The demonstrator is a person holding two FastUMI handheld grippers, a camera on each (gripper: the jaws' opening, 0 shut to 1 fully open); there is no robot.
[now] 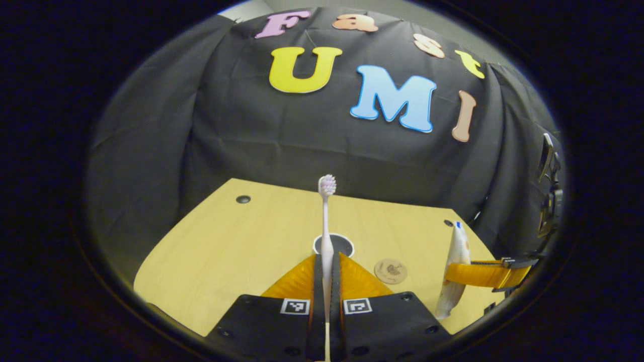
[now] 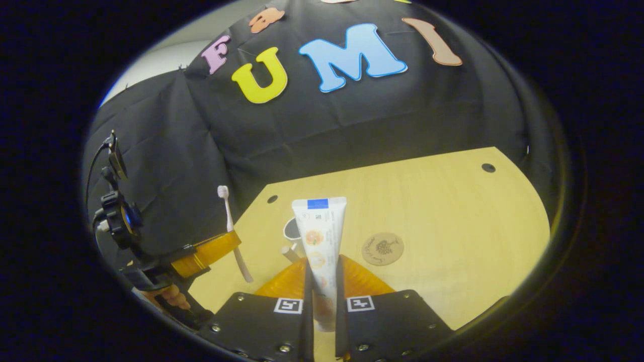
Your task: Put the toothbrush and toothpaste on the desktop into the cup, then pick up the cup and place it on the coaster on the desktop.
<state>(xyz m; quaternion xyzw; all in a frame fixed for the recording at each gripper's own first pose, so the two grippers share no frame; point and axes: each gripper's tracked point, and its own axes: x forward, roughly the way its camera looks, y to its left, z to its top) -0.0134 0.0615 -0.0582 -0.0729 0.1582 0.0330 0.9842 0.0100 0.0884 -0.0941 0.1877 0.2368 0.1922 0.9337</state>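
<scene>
Nearest you in the left gripper view, your left gripper [image 1: 326, 301] has its fingers clamped on the handle of the toothbrush [image 1: 326, 221], which stands bristles-up along the line of the fingers; that grip looks chosen so the handle end can go into the cup first. In the right gripper view, your right gripper [image 2: 322, 301] has its fingers pressed on the lower part of the toothpaste [image 2: 320, 236], held upright with the flat crimped end on top, so it too can drop in lengthwise. Both items are off the bench [image 2: 453, 211].

Just past the fingers sits the cup [image 1: 333, 245], open mouth up, partly hidden behind each held item. The coaster [image 2: 383, 248] lies flat just to its right, bare, waiting for the cup. My judgement: neither item is in yet, so you are lining up for the first drop.
</scene>
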